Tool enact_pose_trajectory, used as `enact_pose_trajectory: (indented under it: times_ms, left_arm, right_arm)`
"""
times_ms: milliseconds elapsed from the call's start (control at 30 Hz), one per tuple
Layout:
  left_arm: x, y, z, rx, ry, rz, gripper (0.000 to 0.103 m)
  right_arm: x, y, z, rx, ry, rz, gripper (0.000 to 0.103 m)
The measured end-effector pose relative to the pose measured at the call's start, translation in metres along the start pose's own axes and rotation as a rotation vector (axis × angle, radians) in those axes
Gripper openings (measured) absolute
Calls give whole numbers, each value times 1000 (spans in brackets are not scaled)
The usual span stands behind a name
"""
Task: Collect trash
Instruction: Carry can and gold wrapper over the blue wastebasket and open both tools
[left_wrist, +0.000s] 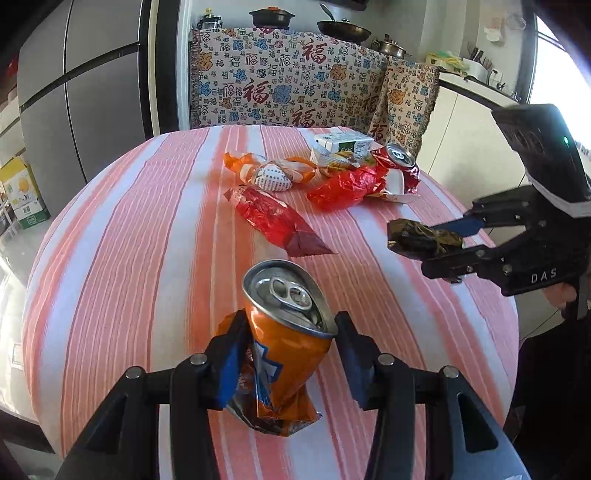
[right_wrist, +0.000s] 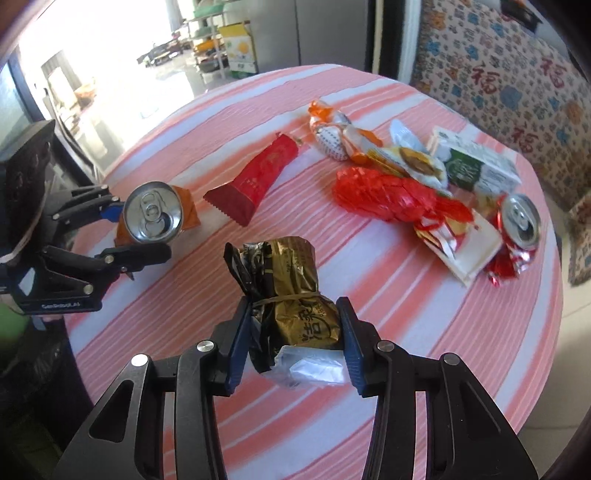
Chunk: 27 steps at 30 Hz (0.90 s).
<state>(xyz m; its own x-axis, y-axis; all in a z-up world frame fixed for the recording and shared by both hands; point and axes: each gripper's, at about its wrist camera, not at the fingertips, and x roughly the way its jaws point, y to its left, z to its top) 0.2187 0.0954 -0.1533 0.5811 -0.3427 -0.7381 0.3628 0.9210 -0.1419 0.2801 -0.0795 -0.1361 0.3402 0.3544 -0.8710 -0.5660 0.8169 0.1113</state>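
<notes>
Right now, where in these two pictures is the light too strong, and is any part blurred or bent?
Left wrist view: the window at the upper right is blown out, and the table edge curves from the fisheye. Right wrist view: the doorway at the upper left is washed out, and the white carton looks smeared.

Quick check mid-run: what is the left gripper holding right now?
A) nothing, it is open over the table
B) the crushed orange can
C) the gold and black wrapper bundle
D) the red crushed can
B: the left gripper is shut on the crushed orange can, while the gold and black wrapper bundle sits in the right gripper.
</notes>
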Motion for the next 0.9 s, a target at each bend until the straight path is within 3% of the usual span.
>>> enact_pose_trajectory:
  times_ms: [333,567,900]
  left_arm:
    - [8,-83,39,51,-3,-119,47]
    - [33,-173,75,141,11,-244,47]
    - [94,-315,116,224,111,-418,47]
  right_arm:
    - [-58,-72,-67,286,-103,-59,46]
    - [-114,-138,-120,443,-182,-189,46]
    - [-158,-243,-206,695,-170,-375,46]
